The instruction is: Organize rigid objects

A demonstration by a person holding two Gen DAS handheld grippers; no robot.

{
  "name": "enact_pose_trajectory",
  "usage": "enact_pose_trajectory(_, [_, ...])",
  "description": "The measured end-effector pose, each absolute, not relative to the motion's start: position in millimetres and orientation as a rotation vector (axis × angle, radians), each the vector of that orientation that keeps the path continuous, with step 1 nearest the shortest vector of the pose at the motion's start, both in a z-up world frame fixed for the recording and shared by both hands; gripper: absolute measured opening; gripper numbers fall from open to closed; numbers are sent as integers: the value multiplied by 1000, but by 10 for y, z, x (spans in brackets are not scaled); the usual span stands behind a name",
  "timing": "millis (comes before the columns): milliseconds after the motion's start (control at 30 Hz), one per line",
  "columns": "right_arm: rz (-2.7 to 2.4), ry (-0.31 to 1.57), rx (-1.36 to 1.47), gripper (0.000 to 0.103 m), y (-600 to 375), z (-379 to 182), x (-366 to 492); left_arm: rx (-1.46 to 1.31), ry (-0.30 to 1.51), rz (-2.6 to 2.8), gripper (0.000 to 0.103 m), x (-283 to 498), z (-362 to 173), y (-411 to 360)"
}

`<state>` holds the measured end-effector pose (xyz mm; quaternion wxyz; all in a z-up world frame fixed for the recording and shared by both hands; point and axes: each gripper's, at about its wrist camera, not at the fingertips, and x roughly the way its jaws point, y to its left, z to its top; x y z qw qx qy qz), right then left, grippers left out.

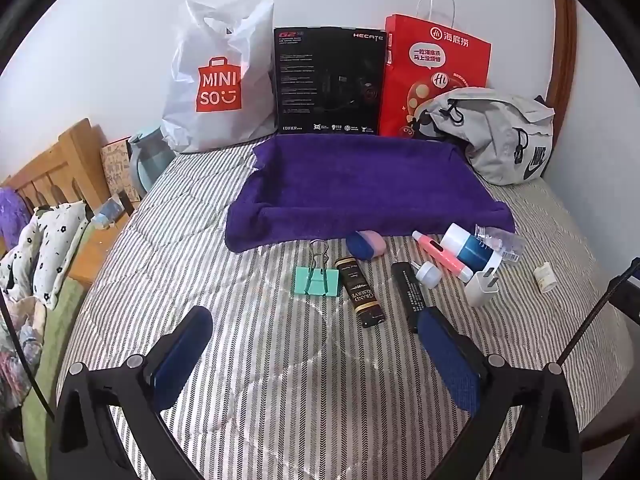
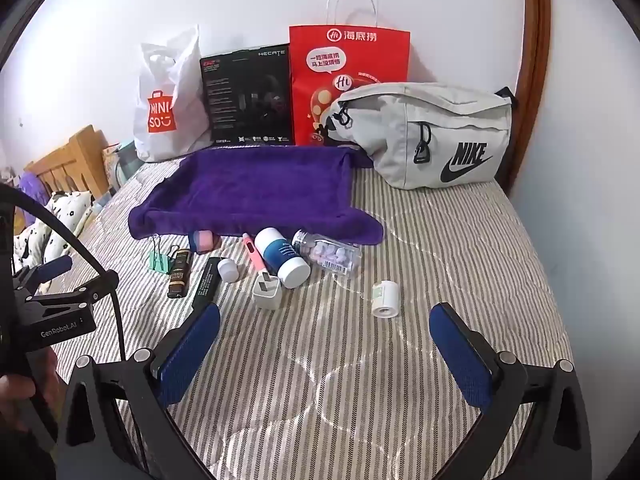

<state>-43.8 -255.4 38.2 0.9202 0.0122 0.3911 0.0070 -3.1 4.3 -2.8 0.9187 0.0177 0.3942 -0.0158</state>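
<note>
Small objects lie on the striped bed in front of a purple towel [image 1: 360, 188] [image 2: 256, 196]: a green binder clip [image 1: 317, 278] [image 2: 160, 259], a dark "Grand Reserve" tube [image 1: 360, 292] [image 2: 180, 274], a blue-pink eraser [image 1: 366, 243] [image 2: 204, 241], a black stick [image 1: 408, 292] [image 2: 207, 286], a pink pen [image 1: 440, 255], a white-blue bottle [image 1: 470, 248] [image 2: 282, 258], a white charger [image 1: 482, 289] [image 2: 267, 291], a clear pill bottle [image 2: 328, 255] and a white tape roll [image 2: 384, 298] [image 1: 545, 277]. My left gripper [image 1: 316, 344] and right gripper [image 2: 324, 348] both hover open and empty before them.
Against the wall stand a white Miniso bag [image 1: 218, 80], a black box [image 1: 328, 80], a red paper bag [image 1: 434, 72] and a grey Nike pouch [image 2: 432, 136]. A wooden headboard [image 1: 56, 164] and pillows [image 1: 48, 248] are at the left. The left gripper body [image 2: 52, 312] shows in the right view.
</note>
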Motion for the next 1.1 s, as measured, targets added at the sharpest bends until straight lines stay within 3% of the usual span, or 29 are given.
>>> enact_pose_trajectory(1100, [15,813,24,103,-2539,390,-450,32,811,-32,103,-21,37,63])
